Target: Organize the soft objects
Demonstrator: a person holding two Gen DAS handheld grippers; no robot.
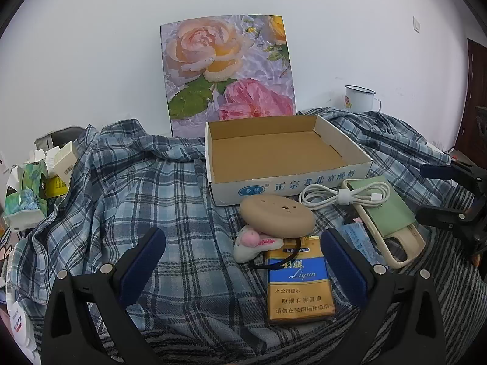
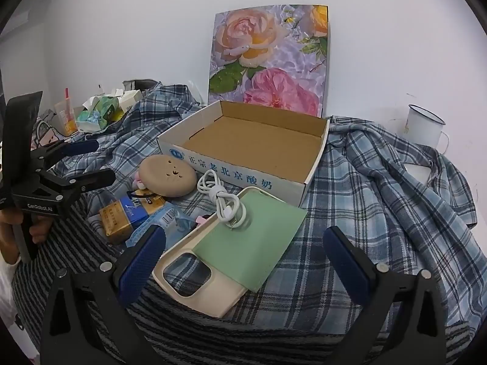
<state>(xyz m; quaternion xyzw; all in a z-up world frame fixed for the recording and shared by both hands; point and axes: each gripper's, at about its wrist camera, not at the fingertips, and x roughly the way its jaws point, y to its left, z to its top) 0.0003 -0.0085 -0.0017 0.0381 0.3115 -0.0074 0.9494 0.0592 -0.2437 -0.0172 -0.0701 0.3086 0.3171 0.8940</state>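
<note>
Left gripper (image 1: pixel 243 261) hovers with fingers spread wide, holding nothing. Between its fingertips lie a yellow and blue cigarette pack (image 1: pixel 299 279) and a small pink and white plush toy (image 1: pixel 254 243), with a tan round cushion (image 1: pixel 277 217) just beyond. Right gripper (image 2: pixel 243 258) is likewise spread wide and empty, over a cream phone case (image 2: pixel 210 273). An empty cardboard box (image 2: pixel 252 164) sits farther ahead on a plaid shirt (image 2: pixel 380 200).
</note>
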